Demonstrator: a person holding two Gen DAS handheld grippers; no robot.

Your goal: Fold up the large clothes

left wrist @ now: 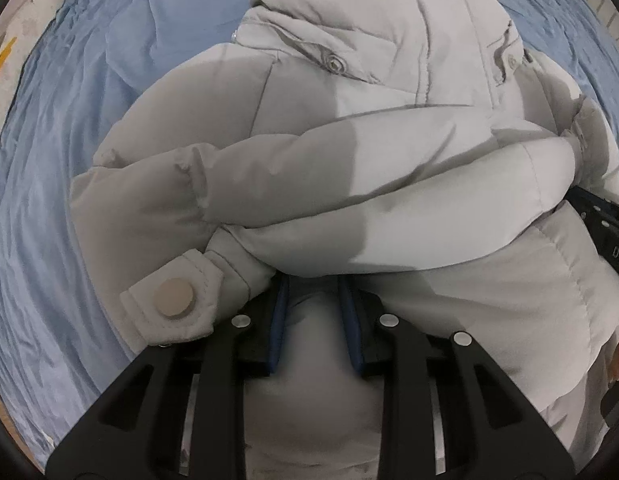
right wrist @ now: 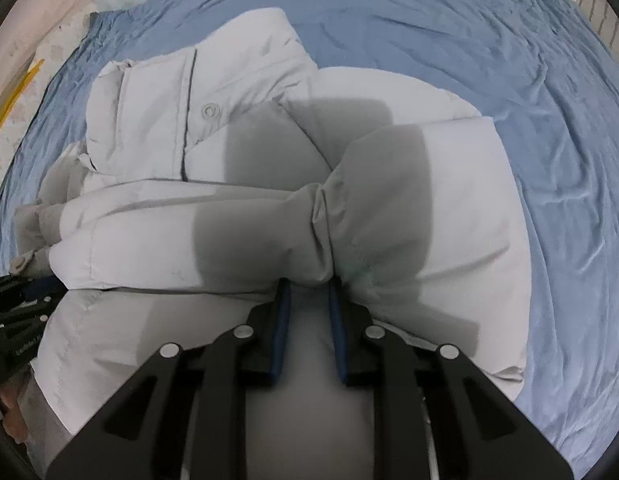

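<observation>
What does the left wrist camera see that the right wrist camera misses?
Only left: the round beige snap on the sleeve cuff and the left hand-held gripper clamping jacket fabric. Only right: the dark zipper line and the right hand-held gripper pinching fabric. Both: the puffy pale grey padded jacket on the wrinkled blue bedsheet.

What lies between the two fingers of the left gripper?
A fold of the grey jacket fills the gap of the left gripper, seen in the left wrist view.
</observation>
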